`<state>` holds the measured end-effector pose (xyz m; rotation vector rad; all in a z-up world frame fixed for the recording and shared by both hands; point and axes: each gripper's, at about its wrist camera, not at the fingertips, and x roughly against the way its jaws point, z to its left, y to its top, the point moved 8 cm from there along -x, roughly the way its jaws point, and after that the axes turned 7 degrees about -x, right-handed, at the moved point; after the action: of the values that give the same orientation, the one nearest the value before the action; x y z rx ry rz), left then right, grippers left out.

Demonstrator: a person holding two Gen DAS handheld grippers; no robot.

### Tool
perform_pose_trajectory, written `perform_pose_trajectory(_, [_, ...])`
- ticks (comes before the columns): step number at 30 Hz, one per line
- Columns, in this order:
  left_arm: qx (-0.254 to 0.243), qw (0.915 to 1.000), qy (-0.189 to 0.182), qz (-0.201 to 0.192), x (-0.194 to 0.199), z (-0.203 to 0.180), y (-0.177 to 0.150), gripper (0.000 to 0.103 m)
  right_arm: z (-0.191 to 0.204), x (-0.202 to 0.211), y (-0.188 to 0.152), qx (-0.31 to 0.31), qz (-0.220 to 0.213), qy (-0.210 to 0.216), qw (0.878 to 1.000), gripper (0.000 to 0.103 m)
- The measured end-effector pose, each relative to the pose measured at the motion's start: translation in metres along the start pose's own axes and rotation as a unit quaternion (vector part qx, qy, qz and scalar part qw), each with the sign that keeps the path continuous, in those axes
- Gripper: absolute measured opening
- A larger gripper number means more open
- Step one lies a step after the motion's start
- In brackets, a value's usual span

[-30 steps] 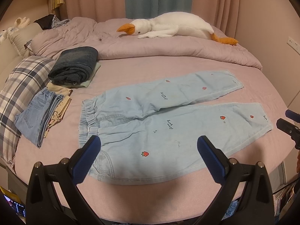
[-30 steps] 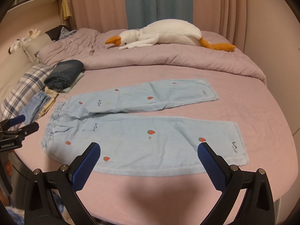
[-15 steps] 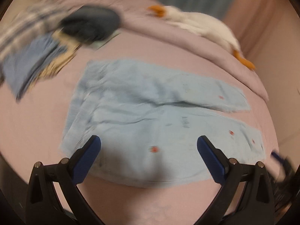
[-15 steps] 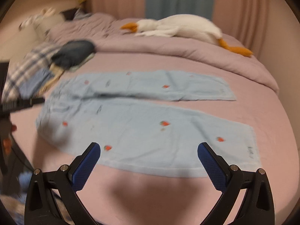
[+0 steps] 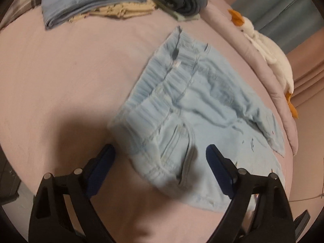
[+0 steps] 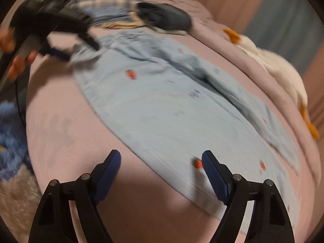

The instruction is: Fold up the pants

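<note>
Your jaws on both grippers stand wide apart, holding nothing. The left gripper (image 5: 160, 158) hangs low over the bed (image 5: 60, 77), and the waistband corner of the pants (image 5: 182, 105) lies between its jaws. The right gripper (image 6: 161, 163) has the near leg's long edge running between its jaws, a strawberry print just inside the right one. Folded clothes (image 5: 91, 2) and a goose toy (image 5: 271, 56) sit well beyond the jaws.
</note>
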<state>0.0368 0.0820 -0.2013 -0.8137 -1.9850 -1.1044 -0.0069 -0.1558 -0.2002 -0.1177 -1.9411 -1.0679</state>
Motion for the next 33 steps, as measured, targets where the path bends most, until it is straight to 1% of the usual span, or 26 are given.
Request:
perform_pose_trajectory(1, [-0.001,1.0000,0.005,-0.001,-0.001,0.000,0.003,0.076,0.004,-0.001,0.005,0.019,-0.013,-0.006,1.000,0.083])
perform_pose_trajectory(2, [0.000,0.9999,0.013,-0.001,-0.002,0.000,0.006,0.072,0.009,-0.001,0.009,0.029,-0.023,-0.009,0.999,0.082])
perform_pose_trajectory(3, [0.002,0.9999,0.016,-0.003,-0.004,0.007,0.008,0.066,0.010,-0.002,0.013,0.036,-0.028,-0.011,0.999,0.079])
perform_pose_trajectory(4, [0.003,0.9998,0.022,-0.003,-0.005,0.010,0.011,0.055,0.011,-0.004,0.018,0.043,-0.031,-0.012,0.999,0.076])
perform_pose_trajectory(5, [0.004,0.9996,0.028,-0.004,-0.006,0.014,0.013,0.050,0.014,-0.005,0.020,0.046,-0.034,-0.012,0.998,0.067])
perform_pose_trajectory(6, [0.006,0.9996,0.029,-0.004,-0.007,0.017,0.014,0.044,0.016,-0.007,0.024,0.051,-0.036,-0.011,0.998,0.055])
perform_pose_trajectory(7, [0.009,0.9996,0.026,-0.004,-0.006,0.019,0.014,0.039,0.022,-0.008,0.025,0.055,-0.038,-0.011,0.998,0.047])
perform_pose_trajectory(8, [0.011,0.9997,0.021,-0.004,-0.005,0.022,0.014,0.039,0.028,-0.009,0.026,0.061,-0.036,-0.003,0.998,0.031])
perform_pose_trajectory(9, [0.011,0.9997,0.019,-0.005,-0.004,0.024,0.014,0.035,0.032,-0.008,0.026,0.063,-0.033,0.008,0.997,0.022])
perform_pose_trajectory(10, [0.010,0.9998,0.017,-0.005,-0.003,0.025,0.013,0.034,0.036,-0.011,0.028,0.063,-0.033,0.009,0.997,0.021])
perform_pose_trajectory(12, [0.004,0.9999,0.015,-0.004,0.000,0.027,0.009,0.032,0.036,-0.011,0.027,0.059,-0.027,0.016,0.998,0.014])
perform_pose_trajectory(16, [-0.016,0.9997,0.016,-0.007,0.008,0.027,0.005,0.033,0.034,0.005,0.028,0.055,-0.028,0.026,0.998,0.011])
perform_pose_trajectory(18, [-0.029,0.9993,0.024,0.005,0.005,0.030,0.001,0.035,0.036,0.003,0.025,0.054,-0.015,0.038,0.998,0.012])
perform_pose_trajectory(19, [-0.035,0.9991,0.024,0.006,0.006,0.030,0.000,0.039,0.038,-0.003,0.021,0.051,0.000,0.041,0.998,0.012])
perform_pose_trajectory(20, [-0.045,0.9984,0.034,0.007,0.011,0.031,0.000,0.043,0.038,-0.007,0.021,0.045,0.000,0.040,0.998,0.012])
perform_pose_trajectory(21, [-0.055,0.9971,0.052,0.006,0.015,0.033,0.000,0.057,0.036,-0.009,0.023,0.038,0.005,0.040,0.998,0.013])
perform_pose_trajectory(22, [-0.064,0.9955,0.070,0.001,0.020,0.036,0.000,0.071,0.035,-0.008,0.024,0.031,0.013,0.044,0.998,0.016])
perform_pose_trajectory(23, [-0.075,0.9932,0.088,-0.013,0.029,0.040,0.001,0.075,0.035,-0.004,0.026,0.021,0.022,0.056,0.998,0.025])
perform_pose_trajectory(24, [-0.080,0.9924,0.090,-0.021,0.034,0.042,0.003,0.078,0.035,0.001,0.028,0.010,0.027,0.074,0.997,0.038])
perform_pose_trajectory(25, [-0.087,0.9901,0.105,-0.035,0.043,0.047,0.006,0.076,0.035,0.009,0.031,-0.005,0.028,0.102,0.994,0.043])
perform_pose_trajectory(26, [-0.094,0.9875,0.118,-0.046,0.048,0.049,0.009,0.076,0.035,0.016,0.034,-0.016,0.023,0.118,0.993,0.048])
perform_pose_trajectory(27, [-0.102,0.9858,0.121,-0.055,0.050,0.049,0.013,0.076,0.033,0.021,0.038,-0.030,0.017,0.134,0.990,0.048])
perform_pose_trajectory(29, [-0.119,0.9845,0.111,-0.066,0.052,0.039,0.019,0.075,0.021,0.025,0.048,-0.069,0.008,0.153,0.986,0.048])
perform_pose_trajectory(30, [-0.132,0.9843,0.093,-0.070,0.052,0.029,0.021,0.075,0.010,0.021,0.053,-0.098,0.006,0.153,0.983,0.048])
perform_pose_trajectory(31, [-0.147,0.9838,0.074,-0.072,0.050,0.017,0.021,0.075,0.000,0.016,0.057,-0.123,0.007,0.147,0.981,0.048])
perform_pose_trajectory(33, [-0.194,0.9775,0.043,-0.071,0.042,-0.013,0.022,0.075,-0.022,0.001,0.060,-0.170,0.015,0.120,0.978,0.048])
